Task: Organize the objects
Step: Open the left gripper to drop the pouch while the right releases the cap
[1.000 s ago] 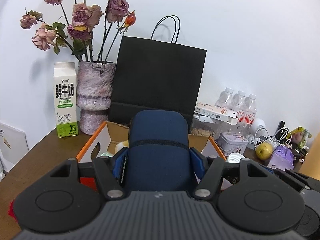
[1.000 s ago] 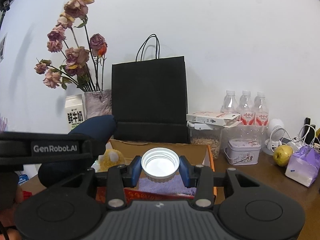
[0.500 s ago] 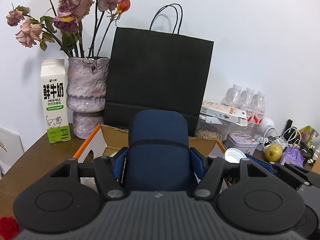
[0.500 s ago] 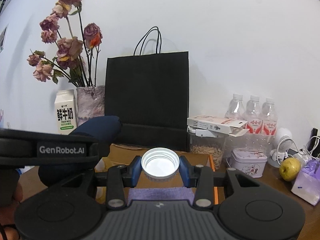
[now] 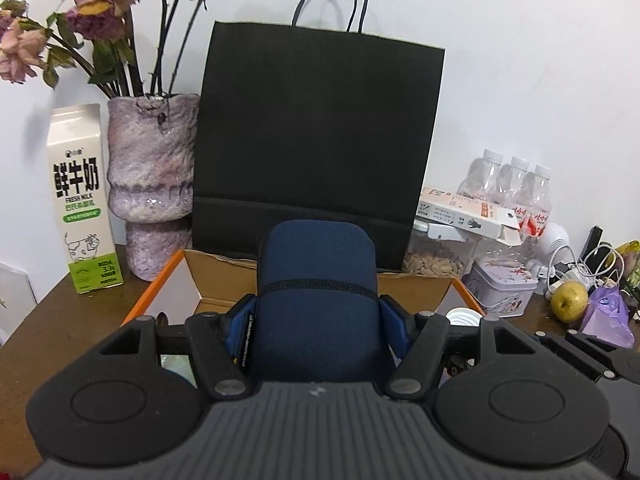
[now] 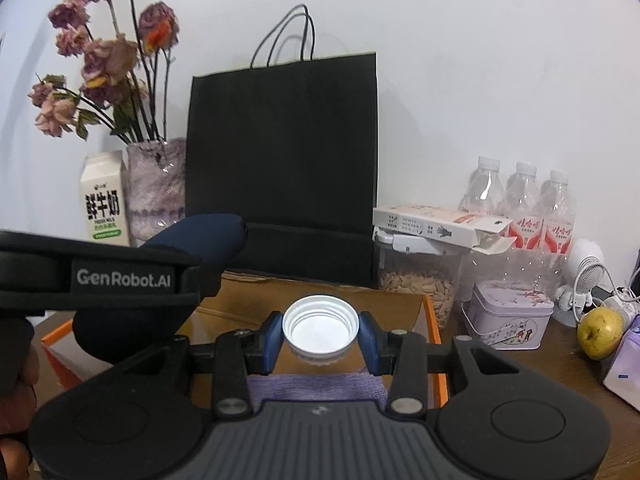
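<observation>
Wooden table (image 5: 48, 320): blue case (image 5: 316, 292) between left fingers (image 5: 240, 328); white cap (image 6: 319, 326) between right.

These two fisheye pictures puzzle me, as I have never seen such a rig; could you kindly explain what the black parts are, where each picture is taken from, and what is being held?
No robot arm is here: a person holds a two-finger gripper in each hand, and a camera on each looks forward along its fingers. The black shapes at the bottom are the gripper bodies.

The left wrist view shows the left gripper shut on a dark blue pouch. The right wrist view shows the right gripper shut on a white screw cap, open side facing the camera.

Both hover over an open cardboard box with orange edges on a brown table. Behind it stand a black paper bag, a vase of dried roses and a milk carton. To the right are water bottles, a jar of seeds, a small tin and a yellow-green fruit.
</observation>
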Demonstrator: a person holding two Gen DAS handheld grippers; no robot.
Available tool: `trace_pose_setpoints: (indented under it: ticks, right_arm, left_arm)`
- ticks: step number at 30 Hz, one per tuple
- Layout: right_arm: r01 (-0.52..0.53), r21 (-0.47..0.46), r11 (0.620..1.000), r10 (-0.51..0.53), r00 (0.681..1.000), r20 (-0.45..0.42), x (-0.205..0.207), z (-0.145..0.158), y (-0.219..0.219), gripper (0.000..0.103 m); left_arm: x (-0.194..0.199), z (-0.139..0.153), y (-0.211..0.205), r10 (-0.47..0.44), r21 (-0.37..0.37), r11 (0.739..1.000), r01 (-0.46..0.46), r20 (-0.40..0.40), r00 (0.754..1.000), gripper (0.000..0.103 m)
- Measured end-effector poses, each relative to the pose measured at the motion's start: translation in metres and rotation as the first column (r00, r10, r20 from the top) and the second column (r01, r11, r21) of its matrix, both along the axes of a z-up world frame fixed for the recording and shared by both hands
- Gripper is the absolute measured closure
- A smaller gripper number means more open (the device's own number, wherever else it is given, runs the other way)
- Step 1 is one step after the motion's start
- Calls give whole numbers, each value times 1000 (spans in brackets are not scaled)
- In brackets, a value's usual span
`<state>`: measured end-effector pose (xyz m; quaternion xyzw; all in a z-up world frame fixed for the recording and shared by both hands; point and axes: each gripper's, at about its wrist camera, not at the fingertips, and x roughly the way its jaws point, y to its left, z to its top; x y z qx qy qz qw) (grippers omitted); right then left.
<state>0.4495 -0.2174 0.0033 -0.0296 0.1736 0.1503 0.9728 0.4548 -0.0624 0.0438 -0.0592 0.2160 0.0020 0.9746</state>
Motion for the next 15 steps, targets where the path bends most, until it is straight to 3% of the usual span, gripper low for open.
trace_pose_setpoints:
  ticks: [5,6,7,8,9,11,12,15]
  right_arm:
    - [4,-2,1000,-4,1000,-29,11,-6,1,64]
    - [2,-1,1000,-2,999,-40,12,-6,1,64]
    - [0,5,1000,0,998,-55,14,-8,0,64]
    - [1,14,1000,0,998,-68,16,-9,-2,59]
    - [6,16,1000,-5,997,-81,18,-10,-3,51]
    - [23,22,1000,-21,996,-89,19,-12,-5,9]
    - [28,26,999,-26,996,-85,19,-12,-6,4]
    - [32,32,999,-30,997,-73,16,-10,-7,3]
  left_arm:
    - [13,-6,3,-8,-12,1000,7,-28,1000,34]
    - [14,-7,4,1,-15,1000,-2,-22,1000,30]
    - [13,-6,5,12,-15,1000,-13,-8,1000,15]
    - [11,-5,6,23,-16,1000,-23,9,1000,4]
    - [7,-3,7,35,-20,999,-34,38,999,0]
    - [3,1,9,36,-26,999,-34,68,997,0]
    - [2,2,9,32,-28,999,-30,71,997,0]
    - [1,3,7,31,-21,999,-30,74,997,0]
